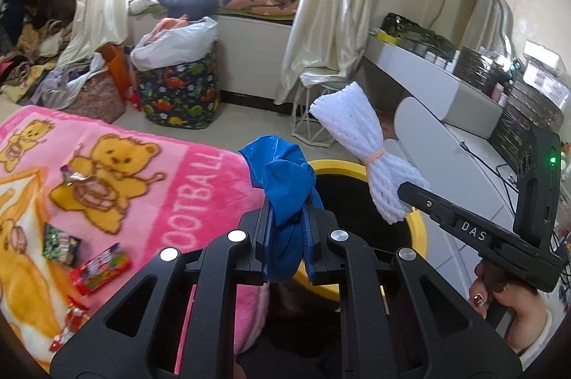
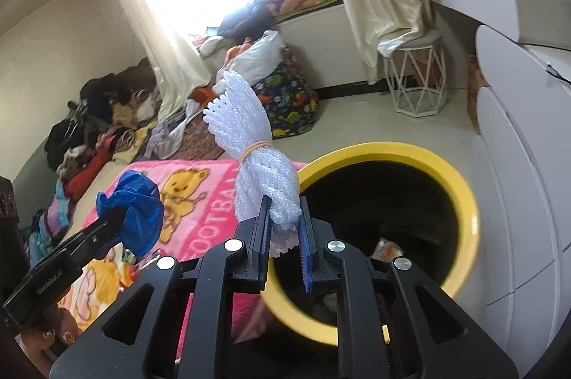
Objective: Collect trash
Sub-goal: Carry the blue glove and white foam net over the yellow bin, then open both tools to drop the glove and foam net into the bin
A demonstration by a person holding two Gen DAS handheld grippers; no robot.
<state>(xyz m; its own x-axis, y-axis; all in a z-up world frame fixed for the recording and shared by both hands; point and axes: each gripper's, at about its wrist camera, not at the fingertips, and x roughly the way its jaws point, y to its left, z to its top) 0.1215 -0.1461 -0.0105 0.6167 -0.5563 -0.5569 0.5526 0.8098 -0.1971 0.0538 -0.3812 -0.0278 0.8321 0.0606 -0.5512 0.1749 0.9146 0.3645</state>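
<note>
My left gripper point(image 1: 287, 213) is shut on a crumpled blue plastic bag point(image 1: 282, 179), held at the near rim of a yellow-rimmed black trash bin point(image 1: 417, 229). My right gripper point(image 2: 284, 215) is shut on a white foam net bundle point(image 2: 257, 147) tied with a rubber band, held over the bin's point(image 2: 460, 193) left rim. In the left wrist view the foam bundle point(image 1: 360, 143) hangs over the bin. In the right wrist view the blue bag point(image 2: 134, 211) is at the left. Some trash lies inside the bin.
A pink bear blanket point(image 1: 150, 172) covers the bed at left, with candy wrappers point(image 1: 100, 268) and a green packet point(image 1: 59, 239) on it. A white cabinet point(image 2: 517, 200) stands right of the bin. A white stool point(image 2: 417, 79) and a dinosaur-print bag point(image 1: 178, 93) stand on the floor beyond.
</note>
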